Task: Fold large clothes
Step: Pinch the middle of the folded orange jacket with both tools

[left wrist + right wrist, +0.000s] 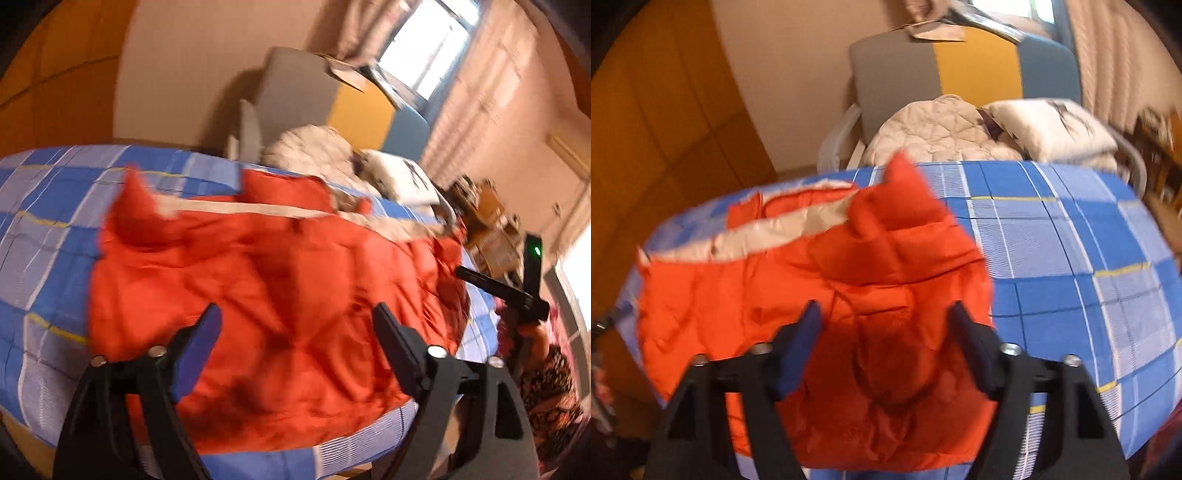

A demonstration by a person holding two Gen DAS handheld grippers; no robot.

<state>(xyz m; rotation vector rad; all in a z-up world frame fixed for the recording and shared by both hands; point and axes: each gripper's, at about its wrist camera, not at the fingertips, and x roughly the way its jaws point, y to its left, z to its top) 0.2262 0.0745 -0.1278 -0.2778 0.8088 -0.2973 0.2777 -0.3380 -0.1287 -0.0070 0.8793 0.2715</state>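
A puffy orange quilted jacket (820, 295) lies crumpled on the blue checked tablecloth (1071, 266). The left gripper (295, 328) and right gripper (884, 325) hover above it, jaws wide, holding nothing. Beyond the table, a beige quilted garment (931, 133) and white pillow (1049, 125) sit on a grey-yellow-blue chair (960, 66).

Jacket (820, 295) lies on the left part of the cloth-covered table (1071, 258); behind the table, a chair (897, 74) holds a quilted garment (934, 129) left of a pillow (1052, 125).
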